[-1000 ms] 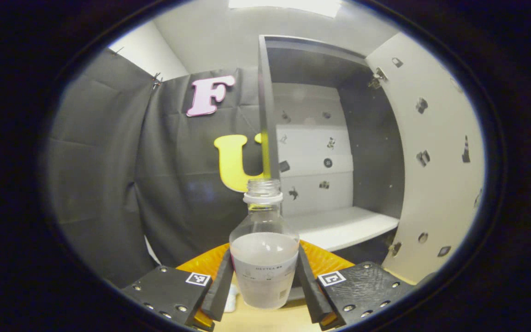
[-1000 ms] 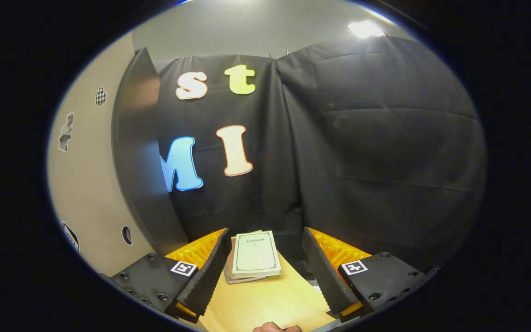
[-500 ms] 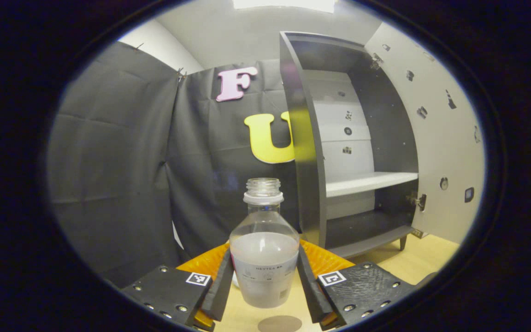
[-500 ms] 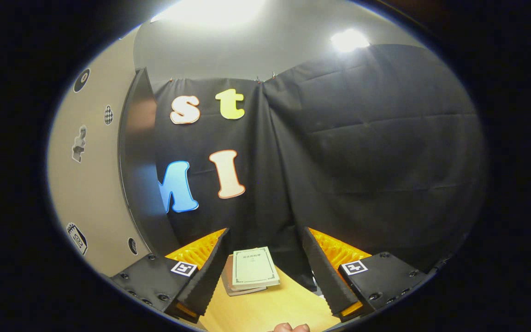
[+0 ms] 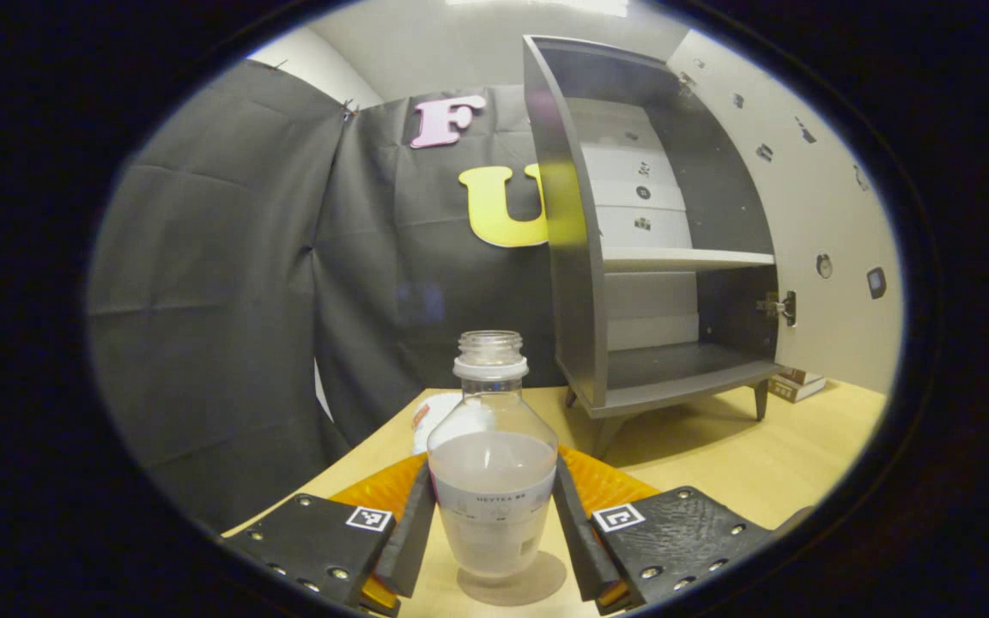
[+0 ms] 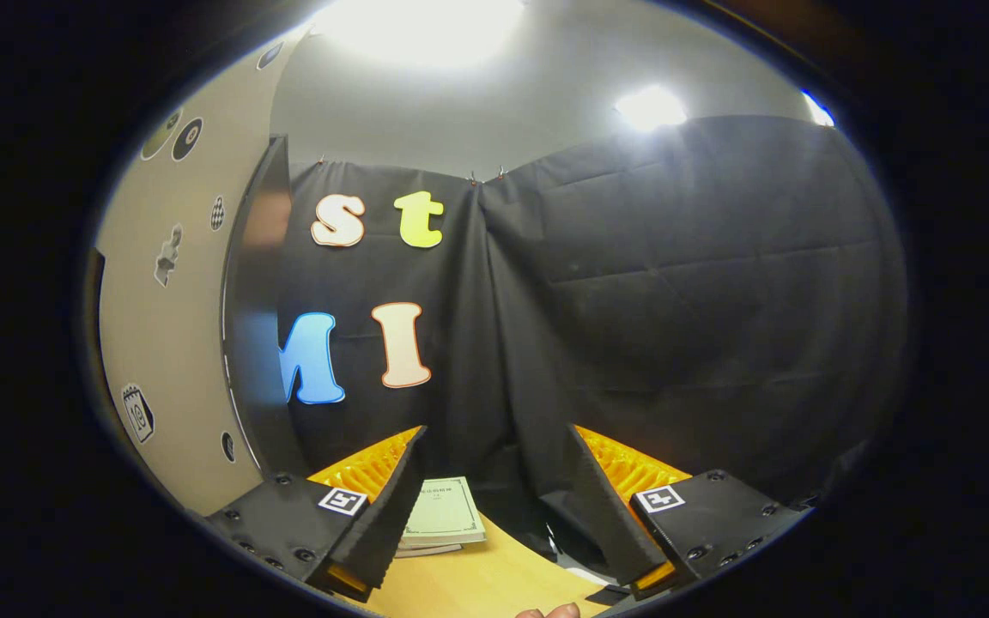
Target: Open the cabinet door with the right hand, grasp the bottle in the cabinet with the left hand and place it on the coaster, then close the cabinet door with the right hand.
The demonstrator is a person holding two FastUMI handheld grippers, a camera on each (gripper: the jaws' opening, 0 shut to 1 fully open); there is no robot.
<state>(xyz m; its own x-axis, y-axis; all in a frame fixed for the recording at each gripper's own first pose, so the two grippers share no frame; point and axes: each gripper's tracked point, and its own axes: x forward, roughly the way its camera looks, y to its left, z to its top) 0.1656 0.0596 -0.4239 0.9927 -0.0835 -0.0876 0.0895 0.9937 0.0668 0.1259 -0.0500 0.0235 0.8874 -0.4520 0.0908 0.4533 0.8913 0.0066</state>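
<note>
In the left gripper view my left gripper (image 5: 494, 528) is shut on a clear, capless bottle (image 5: 493, 463) half full of cloudy liquid, held upright. A round brownish coaster (image 5: 522, 588) lies on the wooden table directly under the bottle's base; I cannot tell whether they touch. Behind stands the grey cabinet (image 5: 580, 257), open, its white shelf (image 5: 683, 257) bare, and its cream door (image 5: 821, 223) swung out to the right. In the right gripper view my right gripper (image 6: 494, 506) is open and holds nothing. The cabinet door (image 6: 168, 343) stands close on its left, apart from the fingers.
A white object (image 5: 436, 414) lies on the table behind the bottle, partly hidden by it. Books (image 5: 795, 386) lie past the cabinet's right leg, and the same stack of books (image 6: 445, 515) sits ahead of my right gripper. A fingertip (image 6: 546, 611) peeks in at the bottom.
My left gripper has come down with the bottle, from cabinet-shelf height to the table, and the coaster now lies under it. The right gripper has tipped upward slightly, still open.
</note>
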